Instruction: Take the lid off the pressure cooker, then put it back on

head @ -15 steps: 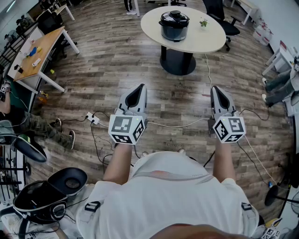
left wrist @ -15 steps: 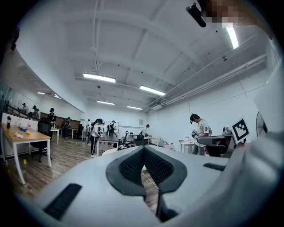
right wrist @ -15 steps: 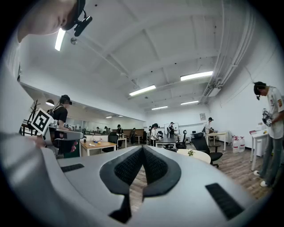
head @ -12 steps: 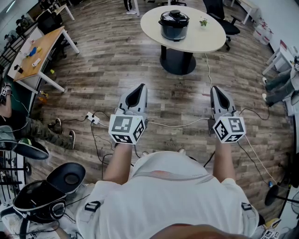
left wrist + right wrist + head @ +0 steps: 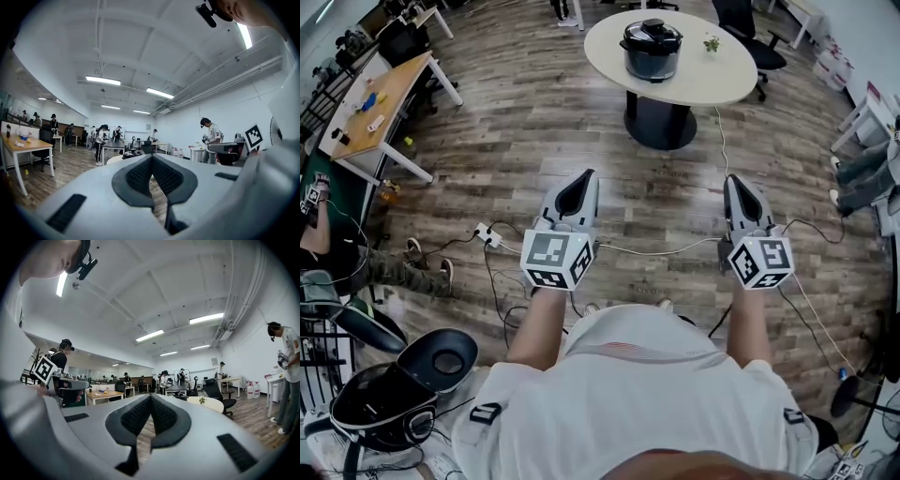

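- One black round metal pressure cooker (image 5: 651, 52).
- One round cream-topped table (image 5: 712, 82).
- One small green potted plant (image 5: 711, 43).
- Two grey plastic grippers with marker cubes: left gripper (image 5: 584, 174), right gripper (image 5: 734, 178).
- One rectangular wooden desk (image 5: 398, 89).
- One white power strip (image 5: 485, 236).

I see the black round pressure cooker (image 5: 651, 52) on the pale round worktop (image 5: 712, 82) far ahead, with its black lid (image 5: 651, 31) on top and a small potted plant (image 5: 711, 44) just to its right. My left gripper (image 5: 579, 178) and right gripper (image 5: 739, 180) are side by side, well short of the worktop, over the wood-plank floor (image 5: 534, 122).
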